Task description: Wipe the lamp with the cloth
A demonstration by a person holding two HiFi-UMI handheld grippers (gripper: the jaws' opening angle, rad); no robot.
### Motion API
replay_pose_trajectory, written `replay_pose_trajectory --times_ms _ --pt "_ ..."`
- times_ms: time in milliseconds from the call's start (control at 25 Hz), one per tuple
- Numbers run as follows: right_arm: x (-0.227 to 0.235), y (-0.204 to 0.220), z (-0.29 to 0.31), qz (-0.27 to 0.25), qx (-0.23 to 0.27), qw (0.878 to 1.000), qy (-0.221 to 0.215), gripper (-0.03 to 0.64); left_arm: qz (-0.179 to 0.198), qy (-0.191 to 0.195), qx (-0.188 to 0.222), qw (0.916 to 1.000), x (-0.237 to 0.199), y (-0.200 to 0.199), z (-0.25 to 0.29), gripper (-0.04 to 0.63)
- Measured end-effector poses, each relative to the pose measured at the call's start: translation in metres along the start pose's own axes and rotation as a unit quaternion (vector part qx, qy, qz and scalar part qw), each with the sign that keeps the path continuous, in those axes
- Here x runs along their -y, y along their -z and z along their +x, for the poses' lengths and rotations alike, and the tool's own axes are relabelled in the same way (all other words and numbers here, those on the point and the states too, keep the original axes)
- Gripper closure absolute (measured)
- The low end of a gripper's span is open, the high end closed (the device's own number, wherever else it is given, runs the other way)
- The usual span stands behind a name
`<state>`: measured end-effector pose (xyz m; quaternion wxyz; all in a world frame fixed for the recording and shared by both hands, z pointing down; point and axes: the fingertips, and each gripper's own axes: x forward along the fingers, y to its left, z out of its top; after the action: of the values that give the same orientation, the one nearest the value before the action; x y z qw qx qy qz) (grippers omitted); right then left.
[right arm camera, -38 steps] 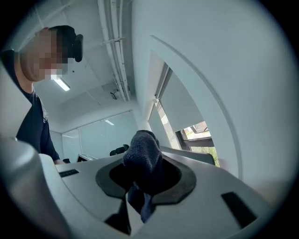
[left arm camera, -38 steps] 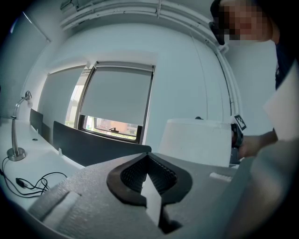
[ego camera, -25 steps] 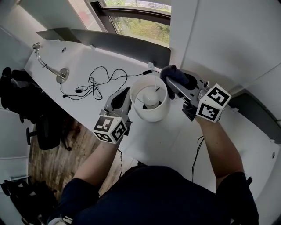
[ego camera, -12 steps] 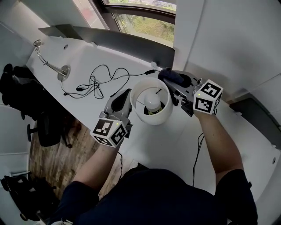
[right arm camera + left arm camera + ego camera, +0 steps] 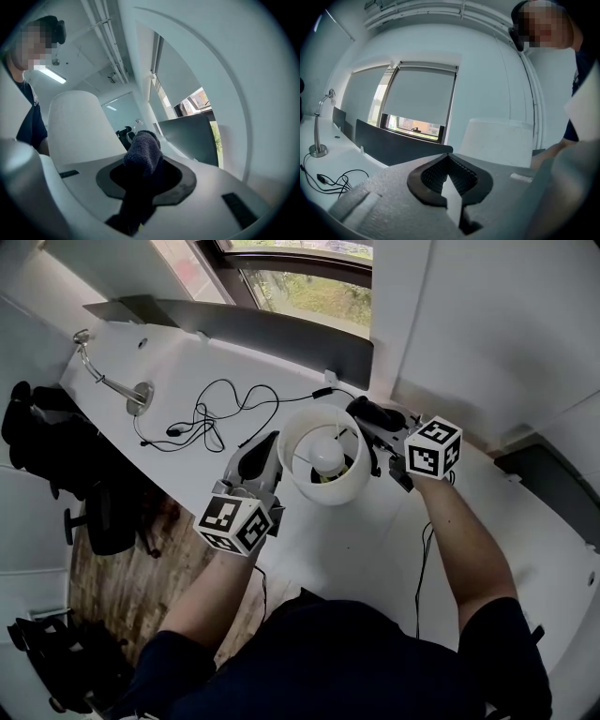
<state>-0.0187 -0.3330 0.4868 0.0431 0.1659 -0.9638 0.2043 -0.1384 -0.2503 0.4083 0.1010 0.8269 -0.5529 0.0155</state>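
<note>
head view | right hand-held gripper (image 5: 367, 426) clamps cloth (image 5: 373, 411), right of lamp (image 5: 328, 488) | left hand-held gripper (image 5: 268, 443) closed, empty, opposite side

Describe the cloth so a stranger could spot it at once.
Start at the long white desk and find the round white lamp shade on it. Just right of the shade, the right claw is shut on the cloth: a dark, fuzzy wad, unlike the thin black cable lying farther left.
</note>
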Motion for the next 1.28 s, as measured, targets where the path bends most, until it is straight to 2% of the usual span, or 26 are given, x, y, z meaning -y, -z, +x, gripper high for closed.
replay_pose_trajectory --times_ms 280,520,880,1280 --pt "0.013 0.026 -0.021 -0.022 -0.046 0.996 0.076 0.509 0.000 0.008 -0.003 1.0000 0.006 0.000 -0.011 0.589" --pt "-0.002 0.029 -0.058 -0.027 -0.048 0.992 0.111 0.509 -0.002 0.027 -0.005 0.9996 0.016 0.000 -0.030 0.589" --pt "-0.056 0.010 -0.100 -0.039 -0.024 0.989 0.141 0.509 0.005 0.071 -0.013 0.9974 0.037 0.002 -0.054 0.589" --pt "-0.141 0.008 -0.098 -0.052 -0.018 0.989 0.140 0.509 0.007 0.132 -0.016 0.9911 0.073 0.003 -0.094 0.589"
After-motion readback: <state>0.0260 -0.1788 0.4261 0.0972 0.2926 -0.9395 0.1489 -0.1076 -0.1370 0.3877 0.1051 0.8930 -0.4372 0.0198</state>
